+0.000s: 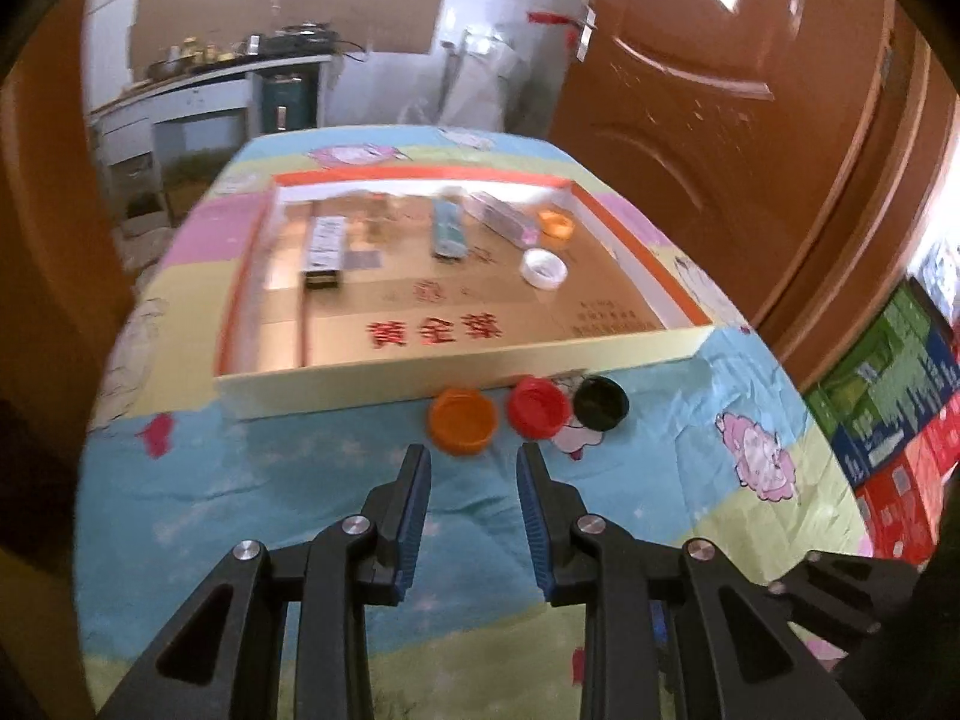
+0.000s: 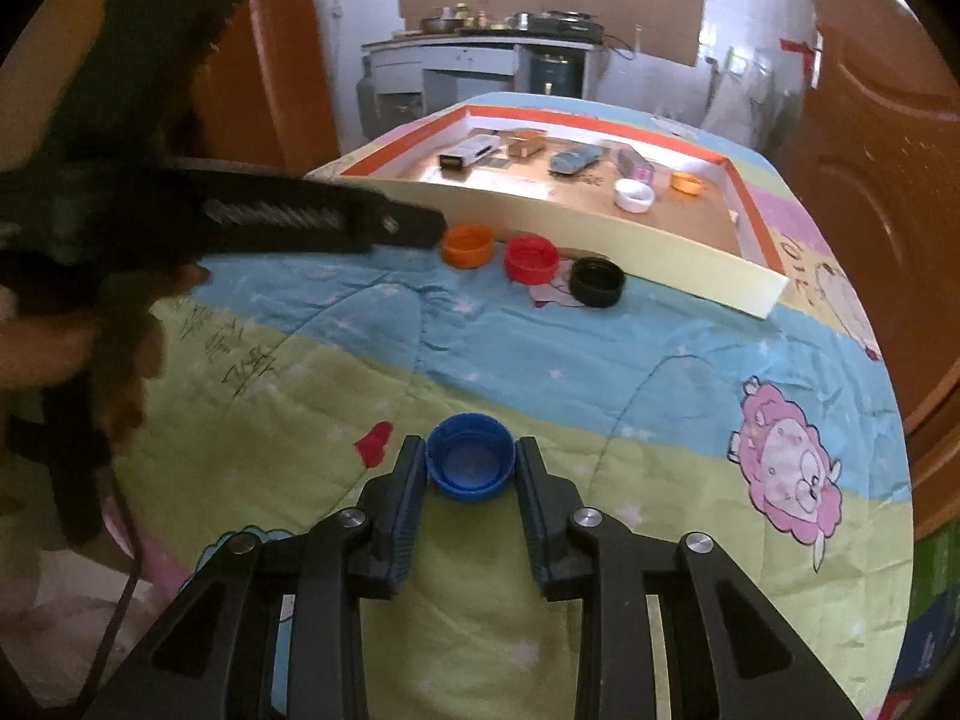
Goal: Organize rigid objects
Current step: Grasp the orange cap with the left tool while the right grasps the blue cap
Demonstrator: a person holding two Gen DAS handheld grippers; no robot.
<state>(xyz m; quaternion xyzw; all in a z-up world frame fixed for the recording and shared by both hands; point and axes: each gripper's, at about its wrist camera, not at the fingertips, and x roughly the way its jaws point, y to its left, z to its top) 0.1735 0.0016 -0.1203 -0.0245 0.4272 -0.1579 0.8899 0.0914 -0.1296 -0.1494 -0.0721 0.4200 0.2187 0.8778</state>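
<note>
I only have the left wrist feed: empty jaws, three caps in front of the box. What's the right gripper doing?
Observer: The right gripper is clamped on a blue plastic bottle cap, open side up.
Operator: Where is that relative to the row of caps?
Observer: Nearer the person, above the green band of the cartoon-print quilt; the orange plastic cap, red plastic cap and black plastic cap sit farther off by the shallow cardboard box.
Operator: Does my gripper show there?
Observer: Yes, the left gripper shows as a dark blurred arm at left, its tip beside the orange cap.
</note>
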